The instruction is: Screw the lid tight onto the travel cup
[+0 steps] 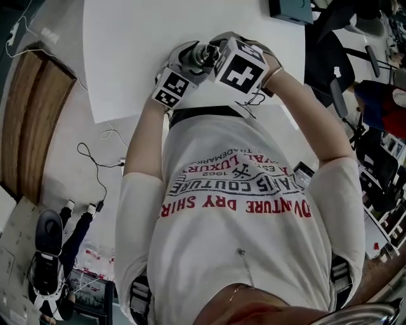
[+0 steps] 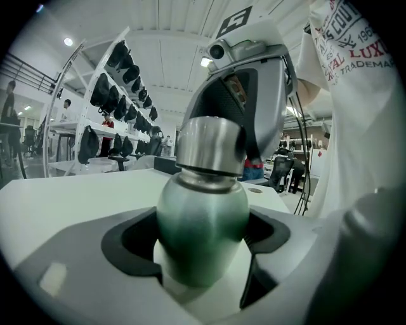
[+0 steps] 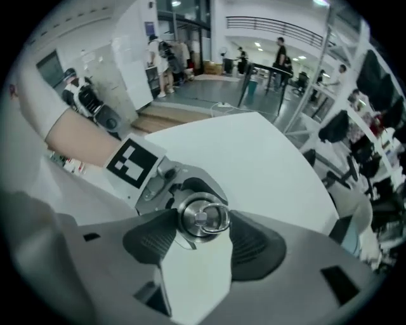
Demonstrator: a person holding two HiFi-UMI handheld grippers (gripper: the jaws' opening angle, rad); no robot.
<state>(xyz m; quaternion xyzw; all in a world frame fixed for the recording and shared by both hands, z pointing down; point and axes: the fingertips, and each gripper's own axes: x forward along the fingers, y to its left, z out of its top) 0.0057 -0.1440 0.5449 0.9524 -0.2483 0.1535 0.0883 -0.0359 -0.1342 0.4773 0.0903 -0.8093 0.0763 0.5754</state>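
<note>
Both grippers meet over the near edge of the white table (image 1: 146, 38). The travel cup (image 2: 202, 222) has a green metallic body, and my left gripper (image 2: 200, 251) is shut on it, its dark pads pressing both sides. A silver lid (image 2: 210, 146) sits on the cup's neck. Seen end-on in the right gripper view, the lid (image 3: 203, 217) lies between the ribbed pads of my right gripper (image 3: 202, 230), which touch its rim on both sides. From the head view the cup (image 1: 204, 56) shows only partly between the left gripper (image 1: 185, 68) and the right gripper (image 1: 223, 58).
A dark box (image 1: 292, 9) rests at the table's far right corner. Office chairs (image 1: 330, 63) stand to the right, a wooden panel (image 1: 32, 127) and cables (image 1: 95, 165) lie on the floor to the left. Racks of dark items (image 2: 120, 95) stand beyond the table.
</note>
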